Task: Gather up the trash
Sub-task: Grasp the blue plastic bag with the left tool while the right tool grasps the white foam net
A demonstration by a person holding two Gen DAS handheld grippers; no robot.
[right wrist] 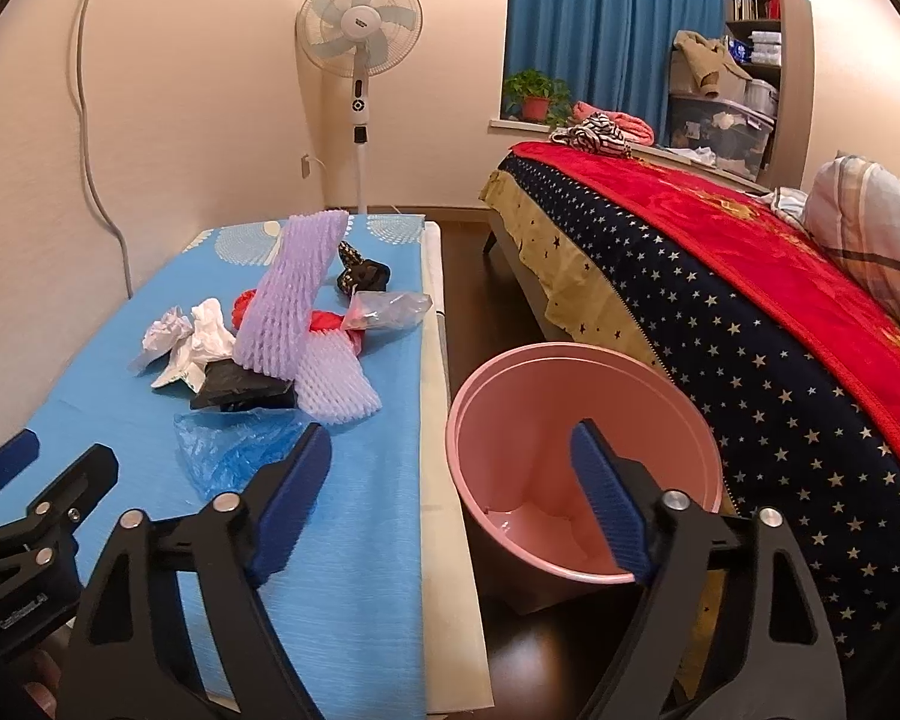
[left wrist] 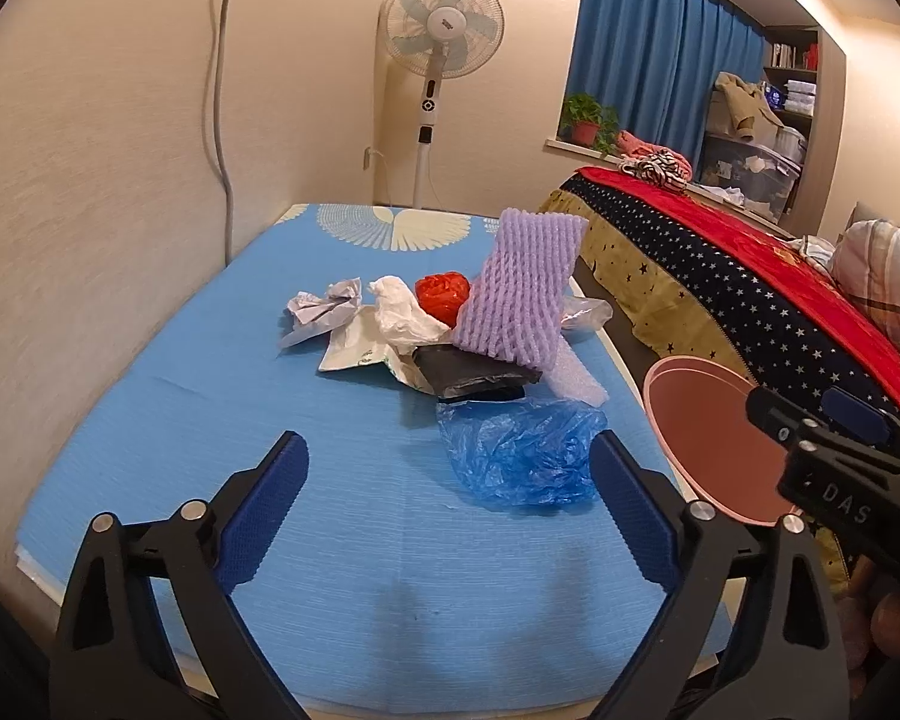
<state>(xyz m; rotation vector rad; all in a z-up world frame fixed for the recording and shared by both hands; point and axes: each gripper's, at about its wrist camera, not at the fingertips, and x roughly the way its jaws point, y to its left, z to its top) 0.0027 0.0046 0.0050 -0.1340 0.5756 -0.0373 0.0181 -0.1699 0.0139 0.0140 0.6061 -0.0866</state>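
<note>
start of the collecting — both the left claw (left wrist: pixel 450 498) and right claw (right wrist: pixel 450 498) hang apart and empty; trash pile (left wrist: pixel 450 324) lies on the blue mat (left wrist: pixel 210 420), pink bin (right wrist: pixel 570 372) beside it. next: reach for the blue bag (left wrist: pixel 522 456).

— What is seen beyond the blue mat (left wrist: pixel 222 420)?
— A standing fan (left wrist: pixel 441 24) is set against the wall, beside blue curtains (right wrist: pixel 600 18). A potted plant (right wrist: pixel 534 96) is placed on the sill, and a bed (right wrist: pixel 750 300) is covered by a red blanket (right wrist: pixel 690 204).
</note>
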